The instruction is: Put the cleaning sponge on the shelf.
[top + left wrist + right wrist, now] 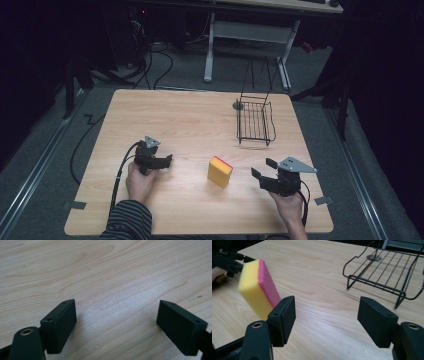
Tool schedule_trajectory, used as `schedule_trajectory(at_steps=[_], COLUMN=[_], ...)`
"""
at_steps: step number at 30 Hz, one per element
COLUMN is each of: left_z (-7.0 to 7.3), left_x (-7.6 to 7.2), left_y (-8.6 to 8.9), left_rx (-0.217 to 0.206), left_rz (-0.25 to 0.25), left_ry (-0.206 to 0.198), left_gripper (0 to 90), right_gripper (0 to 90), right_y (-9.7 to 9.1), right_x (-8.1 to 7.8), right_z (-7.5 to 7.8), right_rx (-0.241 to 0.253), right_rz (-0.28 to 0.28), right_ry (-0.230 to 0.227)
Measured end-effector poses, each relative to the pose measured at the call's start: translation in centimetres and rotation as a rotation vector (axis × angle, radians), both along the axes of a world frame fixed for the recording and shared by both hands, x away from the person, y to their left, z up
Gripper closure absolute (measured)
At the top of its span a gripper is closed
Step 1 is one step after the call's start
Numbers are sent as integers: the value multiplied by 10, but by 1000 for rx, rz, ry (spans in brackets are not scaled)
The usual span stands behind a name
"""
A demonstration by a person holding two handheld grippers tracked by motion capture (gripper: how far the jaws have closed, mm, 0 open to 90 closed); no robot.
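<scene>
Yellow sponge (220, 171) on edge, just left of the empty, wide-open right gripper (264, 168).

The square table of pale wood-grain laminate (165, 115) looks smooth, with a soft sheen where light falls on it in the gripper views. The yellow foam sponge with a pink scouring face (258, 286) is matt; its yellow body looks soft and fine-pored, its pink layer coarser and fibrous. The black wire rack (255, 122) is thin metal rod with a dark, slightly glossy coating. The left gripper (159, 161) and the right gripper (264, 167) are matt black plastic with flat, smooth pads, brass-coloured inserts, and dull grey metal plates on top. The person's striped sleeve (129, 220) is knitted cloth. The floor is grey carpet.
</scene>
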State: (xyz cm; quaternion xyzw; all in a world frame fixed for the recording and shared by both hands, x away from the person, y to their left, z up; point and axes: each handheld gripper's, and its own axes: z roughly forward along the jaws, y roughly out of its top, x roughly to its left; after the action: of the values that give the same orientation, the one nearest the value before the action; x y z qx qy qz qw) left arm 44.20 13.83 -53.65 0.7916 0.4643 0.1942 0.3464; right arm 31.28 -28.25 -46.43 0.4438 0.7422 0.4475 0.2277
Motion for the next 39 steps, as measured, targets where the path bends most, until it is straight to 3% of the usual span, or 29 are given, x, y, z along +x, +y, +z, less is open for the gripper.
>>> schedule_trajectory(at_steps=[8,28,39], left_z=[0,0,0], left_x=[0,0,0], left_y=[0,0,0], left_rx=[1,1,1], left_rz=[0,0,0], left_ry=[0,0,0], left_gripper=[170,169,170], right_gripper=[306,276,273], right_y=[14,43,54], right_x=[-8,-11,-7], right_z=[-1,-10,-15], right_rx=[-7,-25,-26], right_rz=[62,174,196], right_ry=[-15,21,35])
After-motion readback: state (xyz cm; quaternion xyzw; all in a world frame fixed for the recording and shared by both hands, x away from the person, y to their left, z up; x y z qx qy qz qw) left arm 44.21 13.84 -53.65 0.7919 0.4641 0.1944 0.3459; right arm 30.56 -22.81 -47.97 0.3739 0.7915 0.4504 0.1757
